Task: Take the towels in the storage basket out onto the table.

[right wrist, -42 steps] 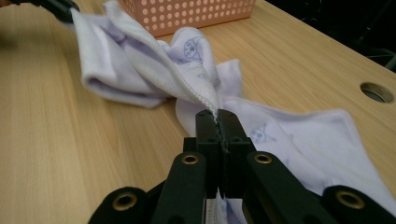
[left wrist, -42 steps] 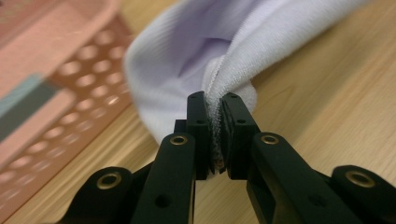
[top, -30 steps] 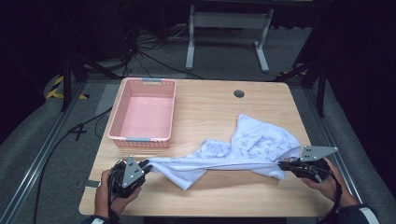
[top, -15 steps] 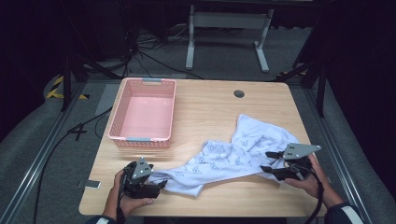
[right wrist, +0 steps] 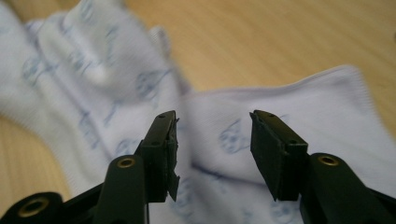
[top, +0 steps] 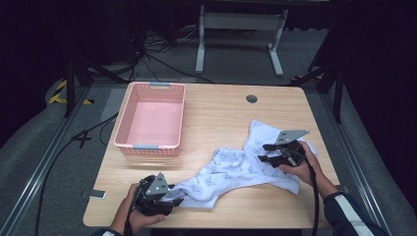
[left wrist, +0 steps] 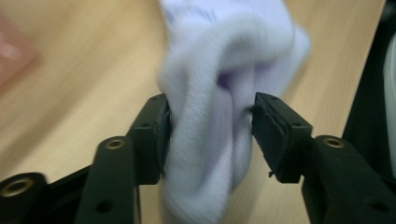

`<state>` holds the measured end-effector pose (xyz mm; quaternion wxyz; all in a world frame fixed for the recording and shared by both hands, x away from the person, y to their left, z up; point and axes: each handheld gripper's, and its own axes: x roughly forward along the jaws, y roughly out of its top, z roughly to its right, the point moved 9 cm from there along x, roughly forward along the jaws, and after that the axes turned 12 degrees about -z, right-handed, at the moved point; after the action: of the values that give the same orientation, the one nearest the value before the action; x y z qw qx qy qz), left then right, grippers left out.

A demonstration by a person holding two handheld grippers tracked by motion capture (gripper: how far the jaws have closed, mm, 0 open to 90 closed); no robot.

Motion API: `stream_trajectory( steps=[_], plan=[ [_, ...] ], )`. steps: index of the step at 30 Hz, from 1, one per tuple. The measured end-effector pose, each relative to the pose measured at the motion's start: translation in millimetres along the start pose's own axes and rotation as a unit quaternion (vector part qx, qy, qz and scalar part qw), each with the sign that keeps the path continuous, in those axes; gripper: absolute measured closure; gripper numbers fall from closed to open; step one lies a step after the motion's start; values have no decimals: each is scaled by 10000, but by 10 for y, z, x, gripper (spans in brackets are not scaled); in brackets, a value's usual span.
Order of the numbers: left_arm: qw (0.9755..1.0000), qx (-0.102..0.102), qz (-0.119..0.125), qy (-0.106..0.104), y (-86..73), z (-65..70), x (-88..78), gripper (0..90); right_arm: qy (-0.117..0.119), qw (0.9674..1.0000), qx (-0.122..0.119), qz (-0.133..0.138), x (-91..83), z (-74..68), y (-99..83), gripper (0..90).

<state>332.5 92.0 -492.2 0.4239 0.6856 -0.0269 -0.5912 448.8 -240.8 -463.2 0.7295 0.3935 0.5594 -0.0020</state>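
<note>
A white garment (top: 236, 169) with a faint blue print lies crumpled across the front right of the wooden table (top: 216, 113). At the front left, my left gripper (top: 174, 201) points right at the garment's near end. In the left gripper view a thick bunch of the garment (left wrist: 219, 70) fills the gap of the left gripper (left wrist: 210, 126). The jaws have just been closing and both pads touch it. My right gripper (top: 264, 152) hovers over the garment's right part. It (right wrist: 212, 140) stands open above flat fabric (right wrist: 93, 93); its jaws have just been closing, with nothing pinched.
An empty pink plastic basket (top: 147, 146) stands at the table's left, behind my left hand. A round cable hole (top: 252, 99) sits near the far edge. A small flat device (top: 97, 194) lies at the front left corner. Bare wood lies between basket and garment.
The garment was stretched taut between both grippers and now lies slack. My right gripper let go of its right end and moved left over the garment. The left gripper opened, then closed on the near end.
</note>
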Motion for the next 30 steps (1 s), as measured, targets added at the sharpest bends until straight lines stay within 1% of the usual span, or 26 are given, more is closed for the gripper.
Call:
stream_trajectory(
  steps=[1,2,3,4,5,6,7,8,9,10,11,12,13,14,15,16,17,18,19,20,21,22,23,25,27,30],
  plan=[
    [9999,-129,67,43,32,-31,-12,414,-146,9998,100,36,-12,100,30,515],
    [9999,-129,67,43,32,-31,-12,394,-146,9998,100,36,-12,100,30,515],
    [9996,-180,106,181,88,-90,-17,394,-237,9996,144,34,1,161,44,502],
    [9994,-196,135,269,136,-121,6,384,-379,9991,198,-50,53,280,57,479],
    [9994,-147,98,310,158,-139,28,381,-444,9986,240,-159,116,365,61,469],
    [9993,-145,77,330,180,-150,63,381,-445,9985,248,-218,156,404,61,453],
    [9990,-204,-47,386,200,-174,143,381,-417,9984,235,-288,203,435,62,437],
    [9990,-182,-180,374,214,-187,218,382,-381,9980,253,-438,283,479,58,434],
    [9990,-187,-270,319,228,-184,289,382,-417,9973,281,-529,345,517,58,425],
    [9986,-192,-360,332,252,-204,364,382,-378,9972,290,-575,409,533,59,418],
    [9983,-219,-450,305,266,-213,418,380,-387,9960,243,-768,495,544,36,397],
    [9983,-225,-482,244,294,-213,466,377,-390,9948,217,-915,570,555,18,377],
    [9985,-211,-479,184,318,-210,503,374,-274,9939,299,-1029,647,546,-2,376],
    [9981,-184,-577,150,326,-203,539,377,-182,9939,360,-1024,689,538,-4,373],
    [9978,-140,-630,137,332,-193,564,390,-127,9946,419,-938,702,546,12,376],
    [9975,-82,-696,38,342,-151,585,409,-98,9945,448,-939,709,552,13,378],
    [9972,43,-740,-39,350,-120,594,478,-5,9946,472,-924,713,551,8,408],
    [9968,91,-791,-101,348,-77,605,554,107,9944,534,-905,708,546,-2,448],
    [9965,184,-793,-177,352,-37,607,611,144,9946,528,-881,703,547,-9,506],
    [9959,298,-817,-242,350,-8,603,705,178,9947,511,-871,689,547,-13,600],
    [9956,316,-851,-242,339,19,604,752,185,9948,488,-876,676,552,-17,693],
    [9950,404,-886,-214,332,29,591,783,212,9946,511,-879,667,554,-24,750],
    [9949,427,-894,-172,324,38,573,825,199,9946,534,-862,658,559,-26,807],
    [9955,460,-818,-97,326,34,513,848,-141,9948,427,-911,630,615,-37,847],
    [9962,471,-725,50,331,19,418,854,-477,9941,481,-843,554,709,-41,852],
    [9983,368,-352,291,393,-21,215,857,-910,9927,669,-415,323,893,-14,855]
  ],
)
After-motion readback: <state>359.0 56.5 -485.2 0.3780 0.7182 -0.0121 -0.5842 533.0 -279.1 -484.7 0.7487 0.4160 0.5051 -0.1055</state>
